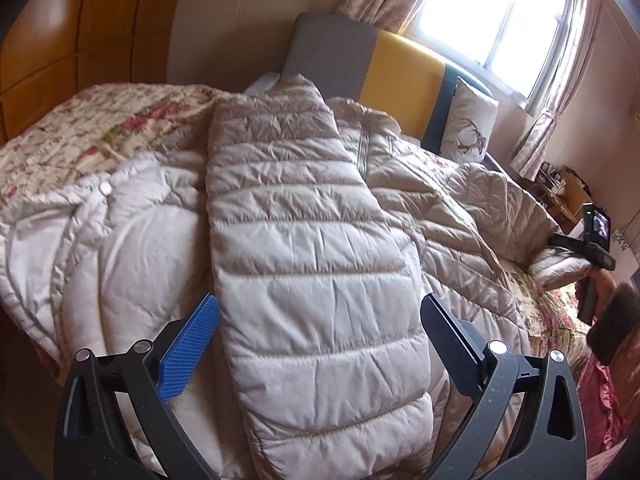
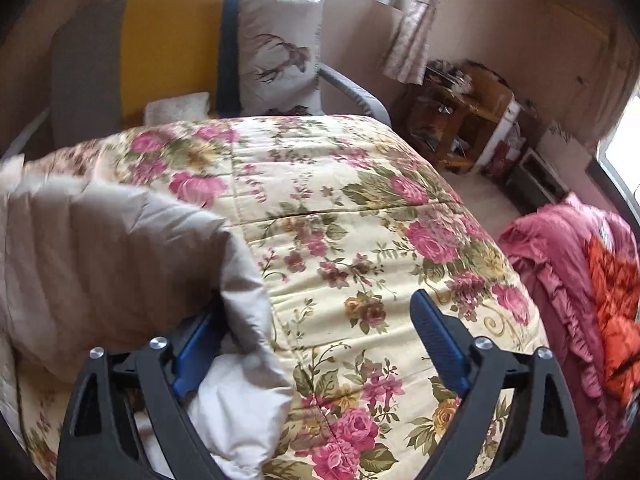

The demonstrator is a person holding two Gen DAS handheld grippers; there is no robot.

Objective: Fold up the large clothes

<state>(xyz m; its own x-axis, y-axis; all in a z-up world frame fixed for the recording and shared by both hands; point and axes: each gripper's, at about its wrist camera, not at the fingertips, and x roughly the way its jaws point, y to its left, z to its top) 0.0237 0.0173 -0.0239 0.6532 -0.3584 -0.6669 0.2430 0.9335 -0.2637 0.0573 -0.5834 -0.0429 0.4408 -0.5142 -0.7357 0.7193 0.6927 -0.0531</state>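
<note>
Black plastic left tongs (image 1: pixel 320 312), right tongs (image 2: pixel 316 328), blue ribbed pads (image 2: pixel 438 340), silver round pivot screws (image 1: pixel 497 347)

Floral quilt (image 2: pixel 360 208) — deer pillow (image 2: pixel 280 48), maybe nightstand (image 2: pixel 460 120).

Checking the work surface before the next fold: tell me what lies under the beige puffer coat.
The beige puffer coat lies on a floral quilt covering the bed; the quilt shows past the coat's edges. Whatever lies directly beneath the coat's middle is covered.
</note>
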